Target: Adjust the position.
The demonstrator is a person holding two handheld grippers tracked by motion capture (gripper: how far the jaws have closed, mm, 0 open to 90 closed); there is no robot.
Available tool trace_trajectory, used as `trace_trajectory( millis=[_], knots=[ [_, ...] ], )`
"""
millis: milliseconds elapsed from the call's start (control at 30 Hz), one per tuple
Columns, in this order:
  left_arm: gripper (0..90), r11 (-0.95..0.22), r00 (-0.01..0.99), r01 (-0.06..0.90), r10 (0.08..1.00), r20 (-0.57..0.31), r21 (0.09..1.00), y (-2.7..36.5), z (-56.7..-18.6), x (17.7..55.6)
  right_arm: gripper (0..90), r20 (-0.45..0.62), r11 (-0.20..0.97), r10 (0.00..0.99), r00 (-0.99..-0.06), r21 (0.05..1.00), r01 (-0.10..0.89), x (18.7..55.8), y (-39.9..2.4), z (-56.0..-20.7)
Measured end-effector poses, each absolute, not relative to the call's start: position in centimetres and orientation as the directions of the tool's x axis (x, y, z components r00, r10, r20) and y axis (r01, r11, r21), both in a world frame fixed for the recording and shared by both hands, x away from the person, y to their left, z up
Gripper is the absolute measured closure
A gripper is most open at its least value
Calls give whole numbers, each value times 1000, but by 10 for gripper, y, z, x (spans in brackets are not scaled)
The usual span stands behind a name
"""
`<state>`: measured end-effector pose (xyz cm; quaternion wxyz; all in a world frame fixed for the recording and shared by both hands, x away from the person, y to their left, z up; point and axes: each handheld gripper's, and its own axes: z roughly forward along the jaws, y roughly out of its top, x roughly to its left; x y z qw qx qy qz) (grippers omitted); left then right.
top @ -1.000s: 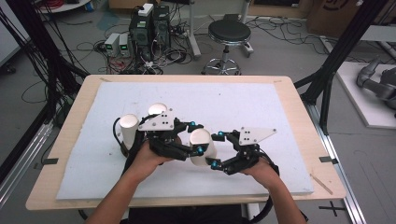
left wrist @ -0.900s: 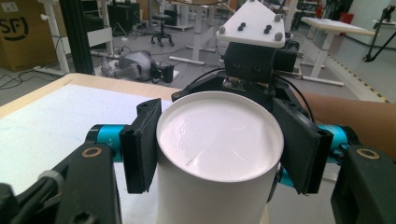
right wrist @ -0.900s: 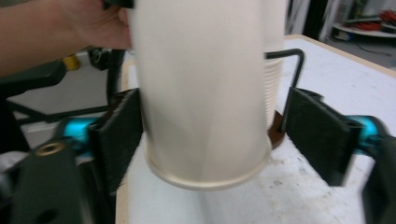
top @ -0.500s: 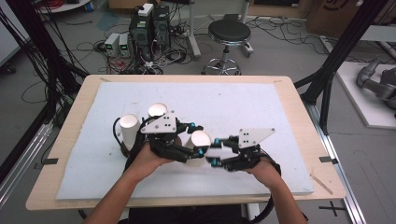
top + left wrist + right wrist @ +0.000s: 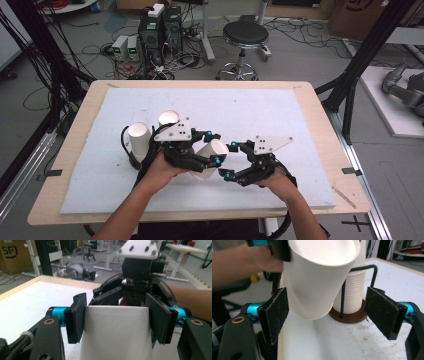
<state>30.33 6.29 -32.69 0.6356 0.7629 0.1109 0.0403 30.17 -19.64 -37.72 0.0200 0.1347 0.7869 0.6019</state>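
In the high view, the left gripper [image 5: 212, 150] had carried the white paper cup [image 5: 210, 157] a little farther from the cup stack holder [image 5: 140, 142] than a second before, and the cup now lay tilted between the two grippers, above the white mat on the counter [image 5: 320, 107]. The right gripper [image 5: 231, 162] had closed in on the cup's far side, its fingers spread apart and not yet touching; that looked like the start of a handover. A second cup stack [image 5: 169, 119] stood just behind the holder, clear of the path. In the left gripper view, the fingers [image 5: 76, 317] pressed on both sides of the cup [image 5: 116, 332], holding it firmly, with the right gripper [image 5: 140, 272] facing it from beyond. In the right gripper view, the open fingers [image 5: 383, 311] flanked the tilted cup [image 5: 314, 280]; the left finger sat near its wall. The holder's brown base [image 5: 348, 315] and wire post stood right behind the cup, the likeliest thing to snag.
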Motion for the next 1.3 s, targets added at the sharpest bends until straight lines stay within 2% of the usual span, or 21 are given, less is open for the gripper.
trace_trajectory(
  millis=[467,500,567,667,800,1033,1133,1200,1300],
  knots=[
    [366,-131,982,92,174,-68,987,56,-324,300,185,153,134,183,-971,975,179,298,-176,-378],
    [365,-130,982,92,173,-69,987,55,-324,299,192,164,126,175,-971,974,188,298,-176,-378],
    [365,-130,983,88,169,-66,988,55,-324,299,268,171,112,151,-974,976,189,298,-177,-377],
    [366,-133,984,89,167,-66,987,55,-324,299,304,144,113,144,-979,981,161,298,-178,-377],
    [366,-155,985,84,164,-58,984,54,-325,299,349,157,145,137,-978,974,177,301,-181,-376],
    [354,-189,979,122,183,-87,974,51,-327,300,360,159,223,147,-976,956,189,302,-183,-374],
    [296,-210,976,119,202,-76,971,53,-325,299,360,169,255,164,-972,945,207,303,-185,-373],
    [289,-214,976,116,206,-71,970,54,-323,298,360,166,282,170,-971,936,209,304,-186,-371],
    [243,-239,974,133,209,-83,962,52,-323,299,360,129,344,186,-974,920,188,303,-187,-369]
  ],
)
